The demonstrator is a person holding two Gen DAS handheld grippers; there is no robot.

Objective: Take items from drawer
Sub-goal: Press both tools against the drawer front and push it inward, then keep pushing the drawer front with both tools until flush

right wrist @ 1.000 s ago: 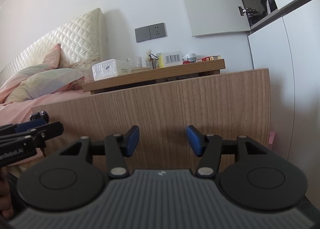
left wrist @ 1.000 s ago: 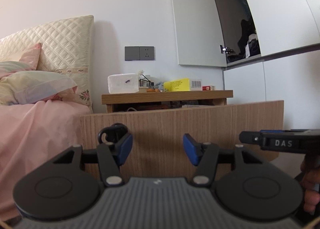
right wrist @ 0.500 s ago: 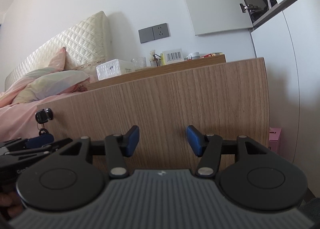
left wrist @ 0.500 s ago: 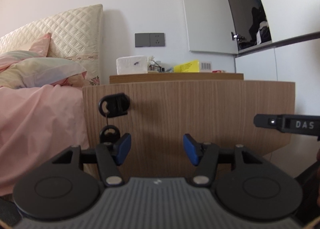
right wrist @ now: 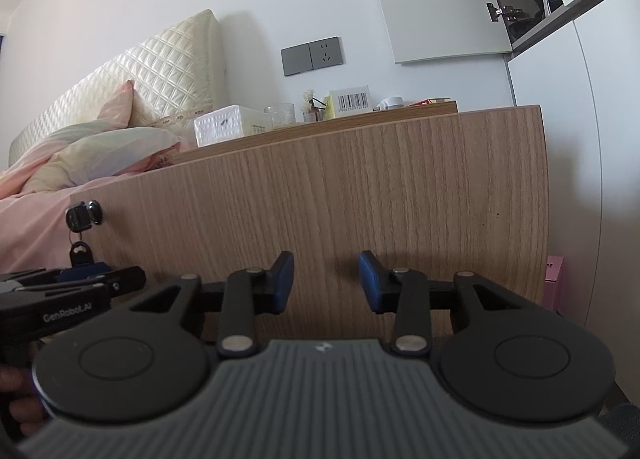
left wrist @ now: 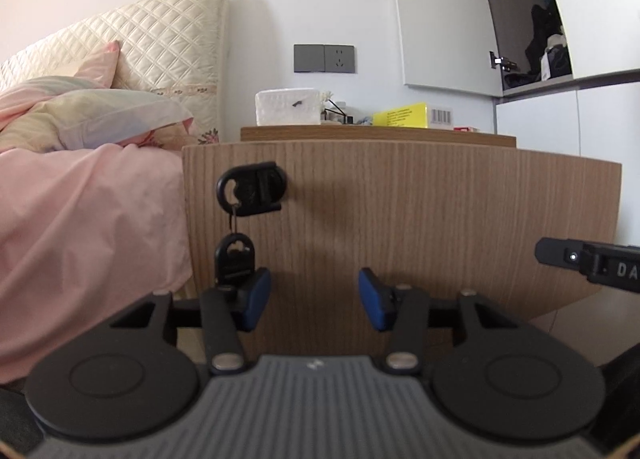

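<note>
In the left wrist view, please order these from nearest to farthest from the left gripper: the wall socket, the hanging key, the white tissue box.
From the left gripper:
1. Hanging key, just above its left fingertip, on the drawer front.
2. White tissue box, on the nightstand top behind.
3. Wall socket, on the wall, farthest.

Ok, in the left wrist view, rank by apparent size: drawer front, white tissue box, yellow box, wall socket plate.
1. Drawer front, by far, though it is nearest.
2. Yellow box and white tissue box: too alike to rank.
3. Wall socket plate, smallest, and farthest back.
</note>
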